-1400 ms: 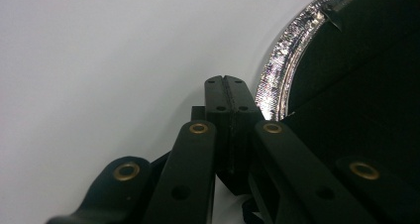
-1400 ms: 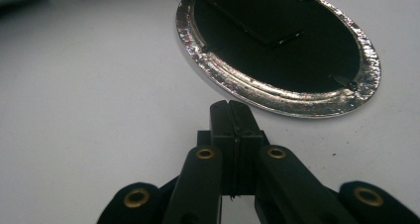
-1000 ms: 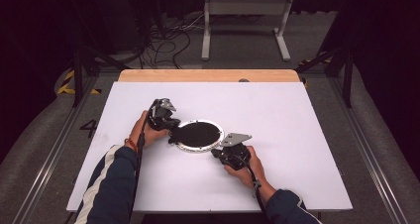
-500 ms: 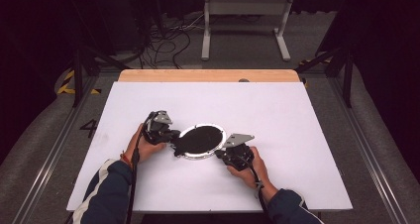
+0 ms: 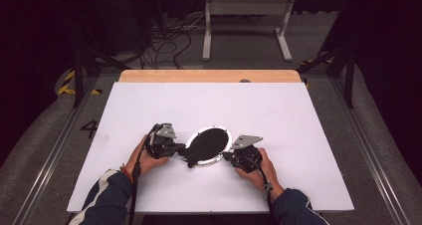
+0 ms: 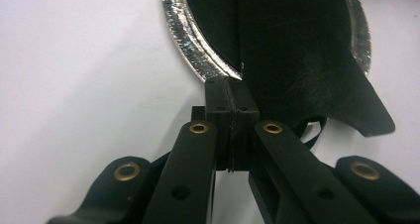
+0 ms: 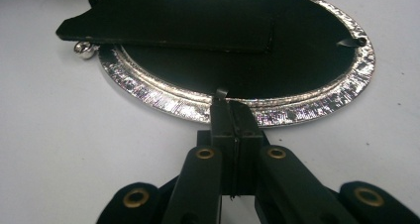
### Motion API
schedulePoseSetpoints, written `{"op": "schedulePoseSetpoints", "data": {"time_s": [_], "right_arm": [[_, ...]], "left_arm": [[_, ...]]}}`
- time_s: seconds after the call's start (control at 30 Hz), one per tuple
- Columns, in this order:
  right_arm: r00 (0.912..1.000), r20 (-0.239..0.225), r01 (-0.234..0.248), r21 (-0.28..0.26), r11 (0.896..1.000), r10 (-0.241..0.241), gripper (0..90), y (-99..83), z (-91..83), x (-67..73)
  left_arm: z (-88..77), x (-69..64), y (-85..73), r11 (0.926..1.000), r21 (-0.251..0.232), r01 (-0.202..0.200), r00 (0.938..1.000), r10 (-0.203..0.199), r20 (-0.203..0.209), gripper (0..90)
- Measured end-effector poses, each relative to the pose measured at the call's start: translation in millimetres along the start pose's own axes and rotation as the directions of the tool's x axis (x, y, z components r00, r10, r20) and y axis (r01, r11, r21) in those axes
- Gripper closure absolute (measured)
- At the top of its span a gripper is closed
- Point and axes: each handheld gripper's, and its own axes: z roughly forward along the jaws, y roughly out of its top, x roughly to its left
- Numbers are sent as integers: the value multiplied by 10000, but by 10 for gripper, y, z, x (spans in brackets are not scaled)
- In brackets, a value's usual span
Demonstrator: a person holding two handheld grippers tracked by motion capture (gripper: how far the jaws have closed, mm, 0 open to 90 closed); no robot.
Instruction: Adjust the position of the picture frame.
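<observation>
Left gripper, high view: left gripper (image 5: pixel 183 148) sits at the left end of the black cloth (image 5: pixel 206 146), with its jaws pressed together on the cloth's edge.
Right gripper, high view: right gripper (image 5: pixel 229 156) is at the lower right rim of the shiny foil plate (image 5: pixel 225 132), jaws together on that rim.
Where the thing is, high view: foil plate lies on the white table (image 5: pixel 278 115), between the two grippers, near the person's side. Black cloth covers most of it.
Which way it points, high view: plate looks like an oval. Its long line runs from lower left to upper right.
What changed, high view: a second ago the left gripper was higher up and the plate lay flatter across. Now the left gripper is lower and nearer the person, and the plate's left end has swung down with it. Right gripper has hardly moved.
Left gripper view: jaws meet tight on the black cloth (image 6: pixel 297 50), just where it crosses the foil plate (image 6: pixel 190 45) rim. One cloth corner hangs off the plate to the right.
Right gripper view: jaws are clamped on the near rim of the foil plate (image 7: pixel 307 110). Black cloth (image 7: pixel 198 21) lies folded over the far side. A small silver ball (image 7: pixel 84 49) sits at the plate's left edge.
</observation>
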Motion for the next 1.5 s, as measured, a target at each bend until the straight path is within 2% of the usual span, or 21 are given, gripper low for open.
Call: {"op": "schedulePoseSetpoints", "data": {"time_s": [0.1,0.3,0.6,0.93,1.03,1.13,1.27,1.3,1.5], "right_arm": [[9999,4,-148,6,9999,148,900,-26,-30,-47],[9992,210,-353,38,9994,352,900,-71,-94,-156],[9961,584,-671,48,9977,667,900,-108,-144,-268],[9900,1085,-896,-72,9960,898,900,-120,-154,-376],[9878,1190,-996,-140,9949,1006,900,-120,-149,-401],[9859,1288,-1057,-190,9942,1073,900,-119,-143,-417],[9819,1421,-1216,-319,9921,1250,900,-110,-121,-461],[9816,1441,-1219,-320,9920,1253,900,-107,-117,-467],[9785,1528,-1321,-512,9899,1384,900,-78,-66,-517]], "left_arm": [[13,-54,1,9998,-36,-176,9998,176,93,900],[65,-147,8,9993,-197,-320,9967,334,734,900],[148,-309,63,9985,-279,-470,9935,496,1020,900],[232,-430,107,9975,-500,-502,9924,555,1102,899],[254,-455,120,9962,-574,-653,9924,709,1003,899],[271,-480,121,9961,-667,-575,9934,637,959,899],[290,-521,141,9945,-691,-786,9939,836,721,899],[297,-536,141,9951,-733,-664,9950,715,690,899],[308,-568,157,9943,-692,-810,9954,842,447,899]]}}
